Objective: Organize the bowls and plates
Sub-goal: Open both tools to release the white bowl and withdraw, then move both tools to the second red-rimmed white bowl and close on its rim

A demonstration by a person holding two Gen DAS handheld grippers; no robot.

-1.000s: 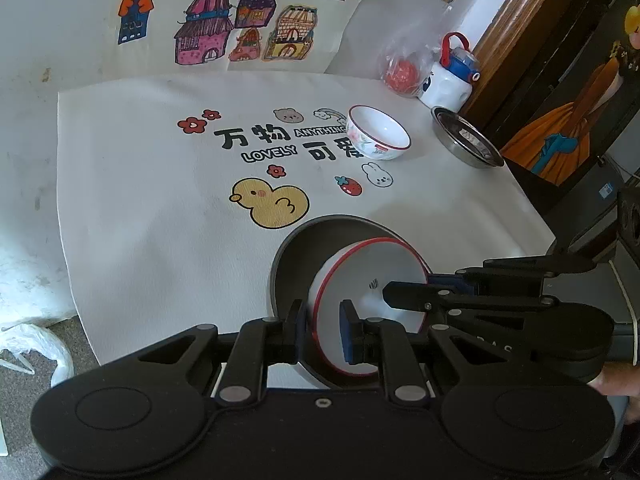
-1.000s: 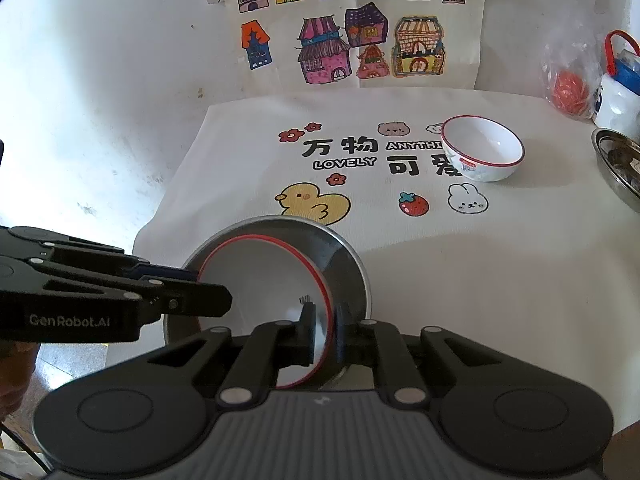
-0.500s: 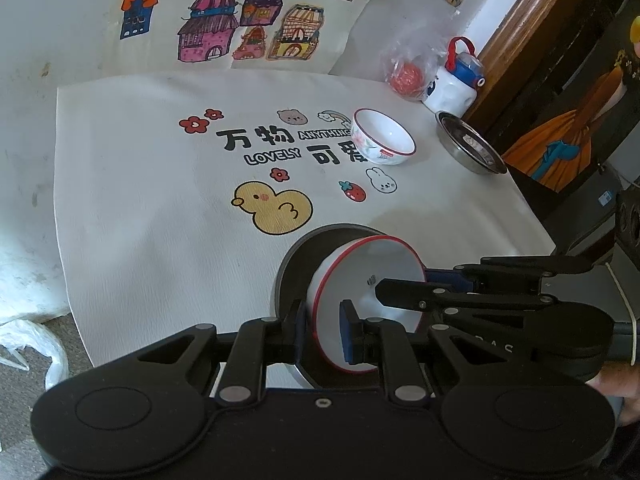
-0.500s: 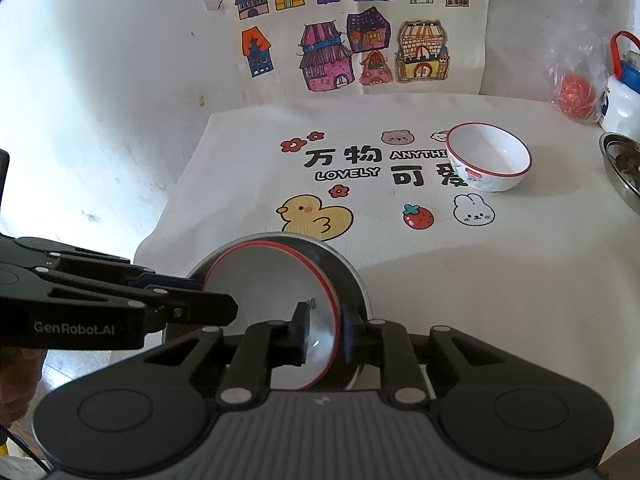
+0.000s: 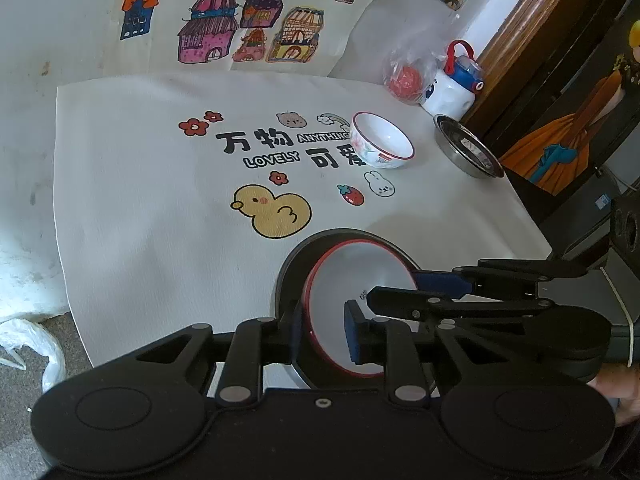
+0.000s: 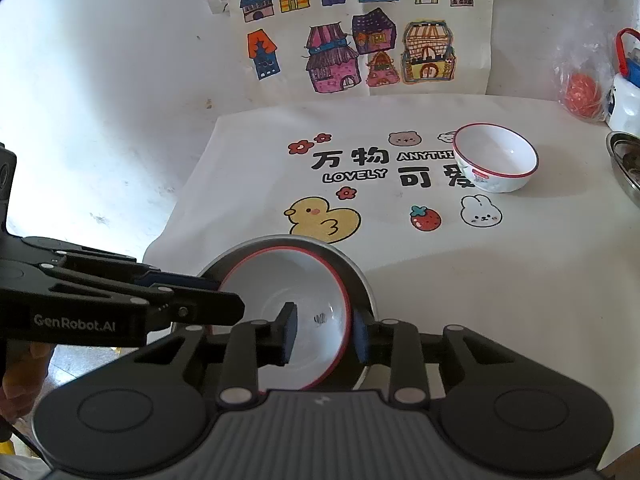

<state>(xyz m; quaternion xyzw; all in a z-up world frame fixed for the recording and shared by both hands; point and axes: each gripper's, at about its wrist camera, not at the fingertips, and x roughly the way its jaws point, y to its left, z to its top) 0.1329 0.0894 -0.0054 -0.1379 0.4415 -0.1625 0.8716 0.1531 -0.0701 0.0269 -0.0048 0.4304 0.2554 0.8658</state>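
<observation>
Figure: nesting step at the near edge of the printed cloth [image 6: 248,168]. The white bowl [image 6: 288,296], red-rimmed and glossy, sits tilted inside the wider metal bowl [image 6: 362,280]. Left gripper [image 5: 322,334] straddles both rims, jaws parted — contact cannot be told; right gripper [image 6: 324,330] is spread around the white rim. To finish well, release one side at a time so the smooth bowl settles level. A second white bowl [image 6: 496,164] — round, deep — stands well apart.

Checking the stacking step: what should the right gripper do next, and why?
Probably back the right gripper off upward: its jaws stand open astride the rim of the red-rimmed bowl, which already sits in the steel plate.
</observation>
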